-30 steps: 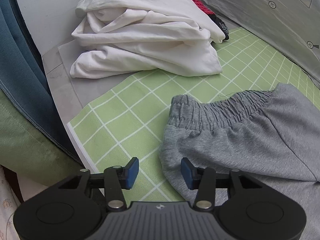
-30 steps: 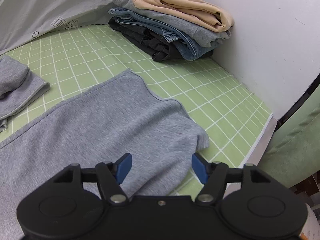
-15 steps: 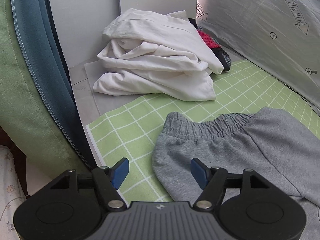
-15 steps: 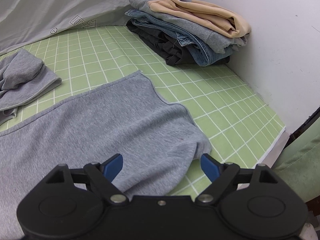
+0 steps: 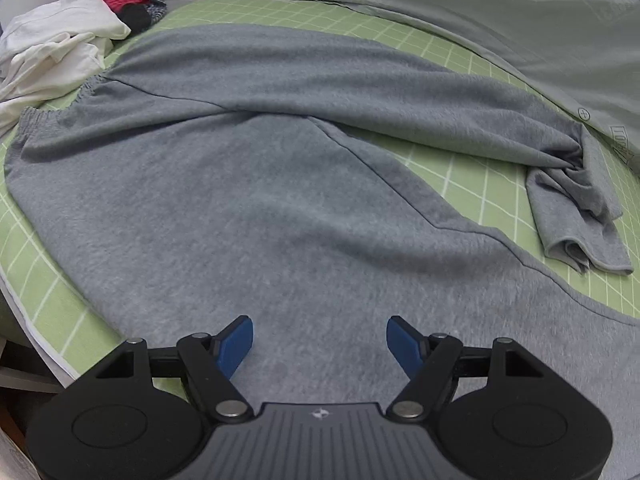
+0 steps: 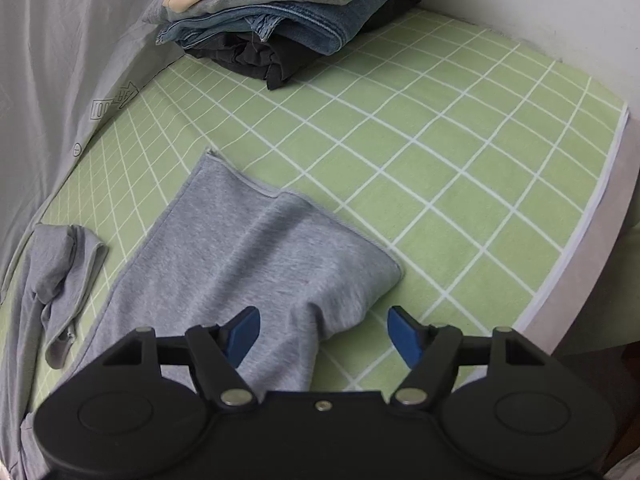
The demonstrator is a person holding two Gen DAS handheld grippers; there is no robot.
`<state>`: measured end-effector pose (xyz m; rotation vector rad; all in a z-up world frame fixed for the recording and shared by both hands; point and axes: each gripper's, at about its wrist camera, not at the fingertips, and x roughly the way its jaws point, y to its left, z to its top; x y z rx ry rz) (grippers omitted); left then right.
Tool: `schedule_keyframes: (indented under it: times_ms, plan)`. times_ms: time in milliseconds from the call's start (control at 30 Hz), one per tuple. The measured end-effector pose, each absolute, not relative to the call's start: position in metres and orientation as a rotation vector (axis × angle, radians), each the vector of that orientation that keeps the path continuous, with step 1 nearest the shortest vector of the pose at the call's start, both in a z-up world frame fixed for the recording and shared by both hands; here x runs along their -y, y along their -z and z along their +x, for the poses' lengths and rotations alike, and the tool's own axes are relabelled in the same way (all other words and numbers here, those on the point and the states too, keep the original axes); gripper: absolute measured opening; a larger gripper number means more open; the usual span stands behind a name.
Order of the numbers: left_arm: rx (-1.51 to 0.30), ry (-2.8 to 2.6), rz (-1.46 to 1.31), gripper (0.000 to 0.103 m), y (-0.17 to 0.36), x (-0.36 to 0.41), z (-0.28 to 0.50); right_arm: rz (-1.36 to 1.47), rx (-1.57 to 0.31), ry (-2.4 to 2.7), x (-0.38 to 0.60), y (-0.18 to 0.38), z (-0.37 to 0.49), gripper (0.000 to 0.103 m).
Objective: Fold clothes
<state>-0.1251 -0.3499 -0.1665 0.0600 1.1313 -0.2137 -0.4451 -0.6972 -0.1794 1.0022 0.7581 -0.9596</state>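
Grey sweatpants (image 5: 240, 184) lie spread across the green checked mat (image 5: 480, 184), elastic waistband (image 5: 52, 114) at the left. The far leg ends bunched and folded over at the right (image 5: 576, 208). My left gripper (image 5: 320, 342) hovers open above the near leg's thigh, nothing between its blue pads. In the right wrist view the near leg's cuff end (image 6: 280, 256) lies flat on the mat (image 6: 460, 184), and the bunched far cuff (image 6: 60, 276) sits at the left. My right gripper (image 6: 324, 332) is open just above the near cuff's corner, holding nothing.
A crumpled white garment (image 5: 52, 52) and a red-black item (image 5: 128, 4) lie beyond the waistband. A stack of folded clothes (image 6: 288, 12) stands at the mat's far corner by the white wall. A grey printed sheet (image 5: 500, 16) borders the far side. The mat's edge (image 6: 592, 216) runs at the right.
The left gripper swung right from the waistband corner to above the middle of the pants and opened wider. The right gripper moved forward over the near cuff, whose fabric now lies folded differently.
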Motion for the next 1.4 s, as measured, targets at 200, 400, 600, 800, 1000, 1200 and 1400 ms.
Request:
schedule_keyframes:
  times_ms: [200, 400, 600, 800, 1000, 1200, 1400]
  plan:
    - [-1.119, 0.206, 0.155, 0.078, 0.174, 0.379, -0.144, 1.145, -0.668, 0.859, 0.720, 0.191, -0.448, 0.072]
    - [-1.136, 0.177, 0.141, 0.086, 0.175, 0.380, -0.140, 1.084, -0.664, 0.877, 0.740, 0.194, -0.445, 0.006]
    - [-1.145, 0.162, 0.134, 0.097, 0.178, 0.377, -0.140, 0.881, -0.707, 0.939, 0.748, 0.182, -0.452, 0.005]
    - [-1.141, 0.153, 0.128, 0.102, 0.178, 0.372, -0.139, 0.692, -0.824, 1.052, 0.756, 0.185, -0.455, 0.010]
    - [-1.163, 0.156, 0.129, 0.101, 0.177, 0.370, -0.136, 0.514, -0.840, 1.069, 0.755, 0.166, -0.443, 0.033]
    - [-1.127, 0.125, 0.147, 0.101, 0.154, 0.346, -0.123, 0.400, -0.849, 1.041, 0.739, 0.156, -0.398, 0.073]
    - [-1.078, 0.071, 0.131, 0.101, 0.134, 0.311, -0.083, 0.331, -0.848, 0.997, 0.720, 0.150, -0.339, 0.094]
